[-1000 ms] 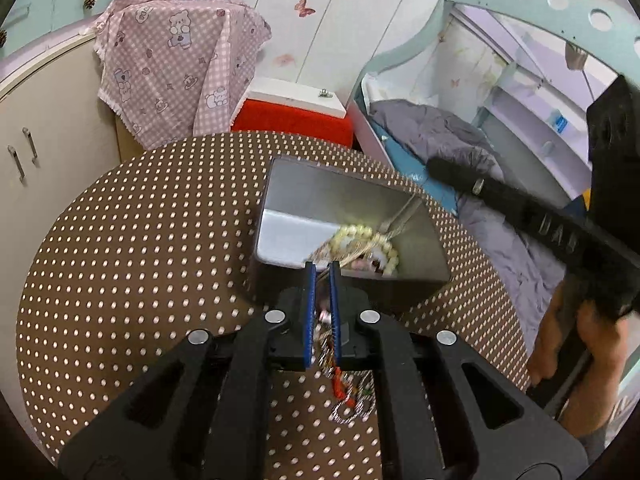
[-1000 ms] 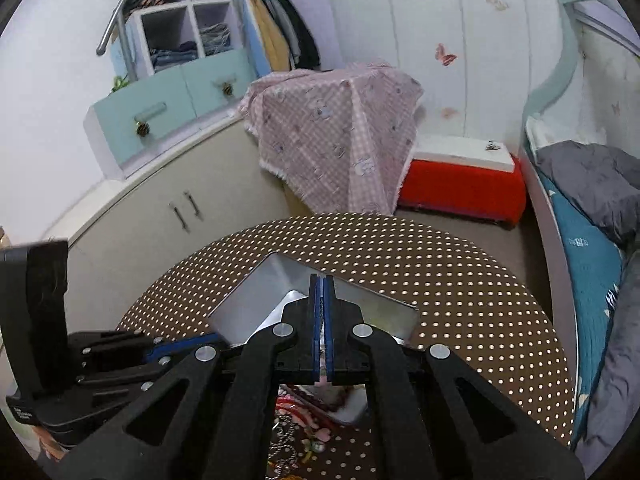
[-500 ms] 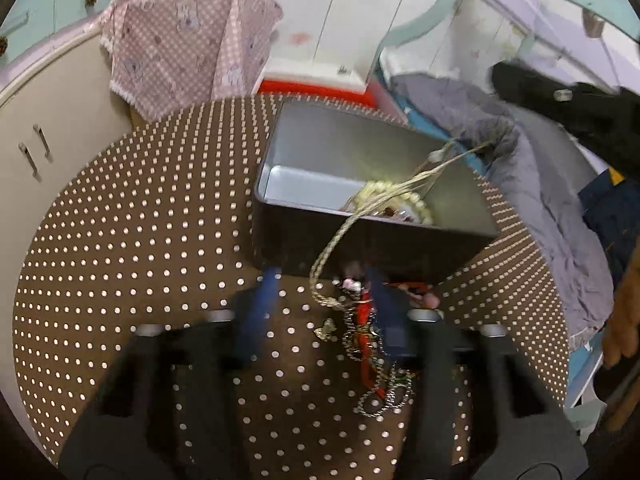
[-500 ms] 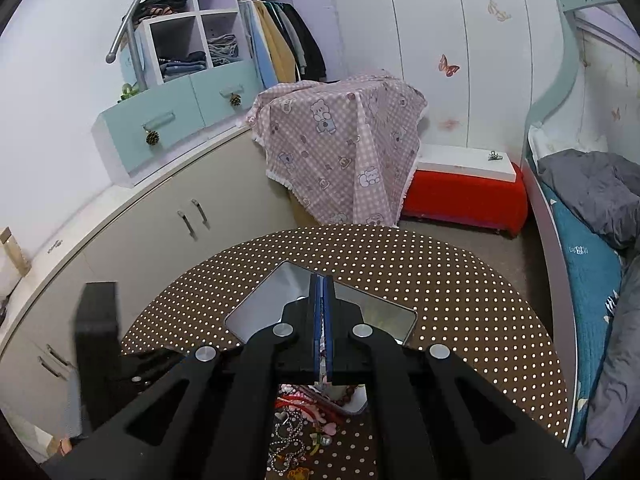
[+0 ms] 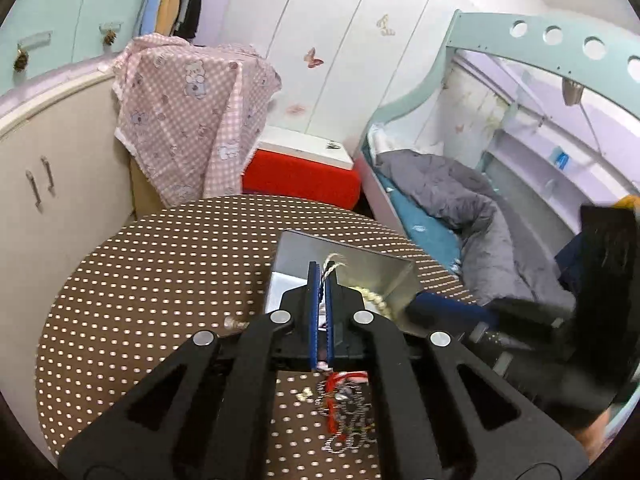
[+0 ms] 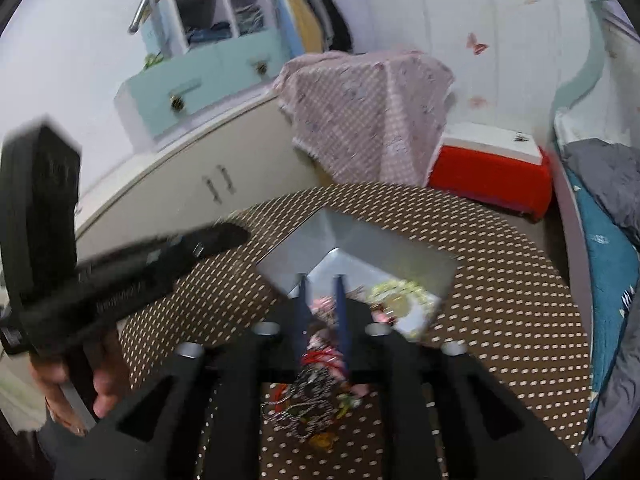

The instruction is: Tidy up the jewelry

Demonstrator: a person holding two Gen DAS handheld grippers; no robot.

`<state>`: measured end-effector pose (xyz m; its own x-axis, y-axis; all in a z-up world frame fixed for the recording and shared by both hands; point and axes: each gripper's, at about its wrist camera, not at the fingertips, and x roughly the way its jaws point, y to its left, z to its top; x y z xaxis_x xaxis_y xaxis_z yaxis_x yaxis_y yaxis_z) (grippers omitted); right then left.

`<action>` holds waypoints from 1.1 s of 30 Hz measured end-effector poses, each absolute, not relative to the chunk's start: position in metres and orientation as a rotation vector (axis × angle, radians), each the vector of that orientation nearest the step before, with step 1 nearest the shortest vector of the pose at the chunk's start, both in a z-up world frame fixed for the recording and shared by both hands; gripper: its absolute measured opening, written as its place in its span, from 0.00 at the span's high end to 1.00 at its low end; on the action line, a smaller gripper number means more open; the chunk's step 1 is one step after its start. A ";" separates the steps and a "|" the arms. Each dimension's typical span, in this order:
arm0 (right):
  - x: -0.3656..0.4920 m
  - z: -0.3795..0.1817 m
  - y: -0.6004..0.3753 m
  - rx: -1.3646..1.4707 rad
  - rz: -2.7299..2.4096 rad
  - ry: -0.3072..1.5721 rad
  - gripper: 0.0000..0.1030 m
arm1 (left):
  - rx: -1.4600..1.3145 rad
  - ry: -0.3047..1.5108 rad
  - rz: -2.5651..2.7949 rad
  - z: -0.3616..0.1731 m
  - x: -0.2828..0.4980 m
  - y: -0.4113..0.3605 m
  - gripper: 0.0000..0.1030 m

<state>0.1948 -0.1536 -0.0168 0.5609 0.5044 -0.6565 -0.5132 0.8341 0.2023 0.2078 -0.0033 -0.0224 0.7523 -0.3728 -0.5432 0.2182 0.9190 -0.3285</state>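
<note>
The left gripper (image 5: 320, 276), middle of the frame, pinches a twisted chain (image 5: 330, 266) over the metal box (image 5: 394, 276). The right gripper (image 6: 322, 286) has just been opening, nothing squeezed, above the jewelry pile (image 6: 310, 396).

1. Round table (image 5: 160, 280) in a brown cloth with pale dots;
2. Grey metal box (image 5: 384, 270) stands on it, open-topped, pale beads inside;
3. Tangled jewelry heap (image 6: 308, 400) lies on the cloth just beside the box's near wall; red cord, silvery chain.
</note>
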 end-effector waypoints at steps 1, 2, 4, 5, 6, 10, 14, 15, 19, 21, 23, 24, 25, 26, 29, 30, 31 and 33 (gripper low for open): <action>0.193 -0.019 -0.149 -0.030 0.609 0.772 0.58 | -0.259 0.645 -0.336 -0.022 0.208 -0.005 0.97; 0.192 -0.021 -0.144 -0.043 0.615 0.771 0.58 | -0.261 0.650 -0.345 -0.023 0.211 -0.006 0.97; 0.194 -0.025 -0.135 -0.065 0.616 0.775 0.58 | -0.265 0.656 -0.360 -0.024 0.212 -0.009 0.97; 0.196 -0.027 -0.131 -0.074 0.610 0.767 0.58 | -0.264 0.658 -0.365 -0.025 0.214 -0.011 0.97; 0.198 -0.028 -0.129 -0.082 0.598 0.761 0.58 | -0.261 0.659 -0.372 -0.025 0.215 -0.012 0.97; 0.207 -0.028 -0.123 -0.072 0.628 0.761 0.58 | -0.279 0.656 -0.404 -0.025 0.214 -0.012 0.97; 0.211 -0.025 -0.119 -0.058 0.626 0.737 0.85 | -0.282 0.650 -0.420 -0.024 0.215 -0.012 0.97; 0.213 -0.024 -0.121 -0.050 0.611 0.732 0.94 | -0.282 0.648 -0.417 -0.024 0.215 -0.011 0.97; 0.219 -0.019 -0.130 -0.048 0.551 0.709 0.98 | -0.290 0.648 -0.381 -0.025 0.217 -0.006 0.96; 0.222 -0.015 -0.140 -0.031 0.517 0.693 0.98 | -0.291 0.665 -0.356 -0.027 0.220 -0.003 0.96; 0.223 -0.011 -0.148 -0.010 0.498 0.681 0.98 | -0.294 0.683 -0.347 -0.031 0.224 0.000 0.96; 0.226 -0.010 -0.153 0.010 0.500 0.685 0.97 | -0.298 0.695 -0.347 -0.033 0.225 0.000 0.96; 0.228 -0.010 -0.155 0.020 0.503 0.699 0.97 | -0.298 0.706 -0.347 -0.035 0.227 0.000 0.96; 0.231 -0.012 -0.156 0.026 0.504 0.720 0.95 | -0.293 0.716 -0.347 -0.037 0.227 -0.002 0.96; 0.233 -0.016 -0.161 0.019 0.464 0.738 0.84 | -0.280 0.741 -0.352 -0.042 0.228 -0.006 0.96; 0.232 -0.017 -0.164 0.028 0.459 0.740 0.71 | -0.275 0.747 -0.355 -0.043 0.227 -0.008 0.96; 0.232 -0.017 -0.166 0.034 0.458 0.739 0.65 | -0.268 0.753 -0.360 -0.044 0.226 -0.009 0.96; 0.227 -0.016 -0.169 0.032 0.460 0.736 0.63 | -0.254 0.762 -0.362 -0.047 0.224 -0.011 0.96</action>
